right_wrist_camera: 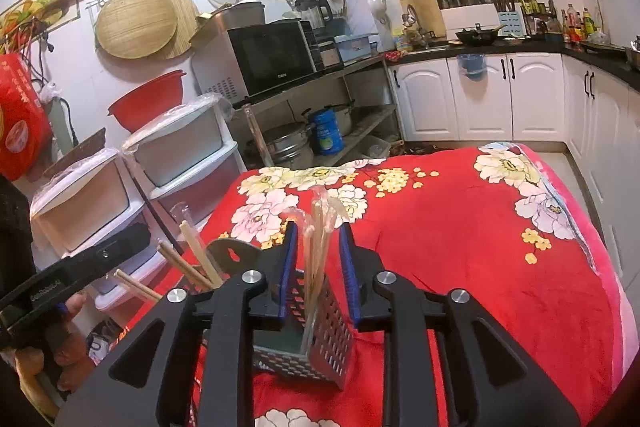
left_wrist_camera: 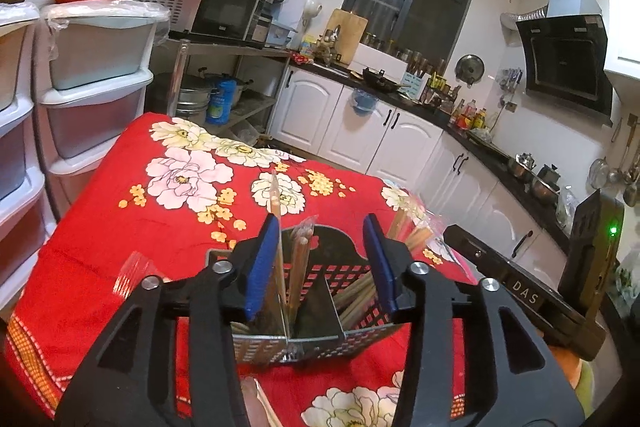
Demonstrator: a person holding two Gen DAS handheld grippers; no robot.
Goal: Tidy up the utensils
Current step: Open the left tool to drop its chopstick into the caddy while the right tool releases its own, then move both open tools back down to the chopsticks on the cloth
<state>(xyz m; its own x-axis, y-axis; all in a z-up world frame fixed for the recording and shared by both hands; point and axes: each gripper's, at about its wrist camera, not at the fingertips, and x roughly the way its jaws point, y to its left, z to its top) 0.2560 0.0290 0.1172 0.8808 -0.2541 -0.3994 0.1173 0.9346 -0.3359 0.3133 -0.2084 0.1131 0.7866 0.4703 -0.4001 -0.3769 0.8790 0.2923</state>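
Note:
A perforated metal utensil holder (left_wrist_camera: 304, 343) with dividers stands on the red floral cloth (left_wrist_camera: 160, 227). Wrapped and bare wooden chopsticks (left_wrist_camera: 298, 267) stand in its compartments. My left gripper (left_wrist_camera: 322, 263) is open above the holder, its blue pads on either side of the middle compartments, holding nothing. In the right wrist view the holder (right_wrist_camera: 320, 347) stands below my right gripper (right_wrist_camera: 318, 271), which is open around wrapped chopsticks (right_wrist_camera: 318, 243) standing in the holder without closing on them. Bare chopsticks (right_wrist_camera: 196, 259) lean out to the left.
Stacked plastic drawers (left_wrist_camera: 92, 99) stand left of the table. A steel shelf with a microwave (left_wrist_camera: 224, 3) is behind it. White cabinets and a dark counter (left_wrist_camera: 400, 99) run along the back and right. The other gripper's body (left_wrist_camera: 532, 291) is at the right of the holder.

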